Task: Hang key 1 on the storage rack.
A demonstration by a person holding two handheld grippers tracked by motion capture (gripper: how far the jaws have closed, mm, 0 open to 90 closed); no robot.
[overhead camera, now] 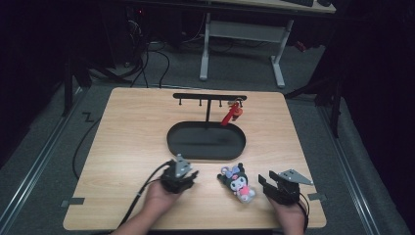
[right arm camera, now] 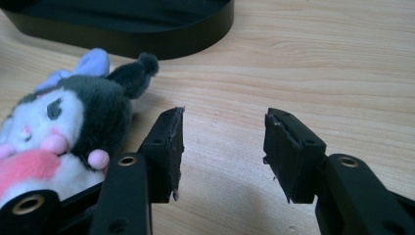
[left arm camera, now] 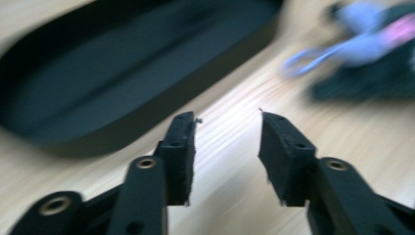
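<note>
The left claw [overhead camera: 192,175] is held apart at a moderate width with nothing between its pads, bare wood being seen through the gap in the left gripper view; it is pointed toward the plush toy [overhead camera: 237,182], which suggests a grasp is being lined up. The right claw [overhead camera: 264,184] is likewise parted and empty, resting low at the toy's other side, so that the toy is flanked from both hands. The plush toy, dark-hooded with a pink body, is laid on its back on the desk [overhead camera: 122,147], between the two claws and just in front of the black oval tray [overhead camera: 206,142]. In the right gripper view the toy [right arm camera: 63,132] is seen just beside the left-hand jaw, not between the pads. A metal ring [left arm camera: 306,58] is seen at the toy's head in the blurred left gripper view, presumably meant for hanging. Behind the tray a black hook rack [overhead camera: 209,96] is stood, from one hook of which a red keychain [overhead camera: 231,114] is already hung; the toy is judged to be bound for another hook.
</note>
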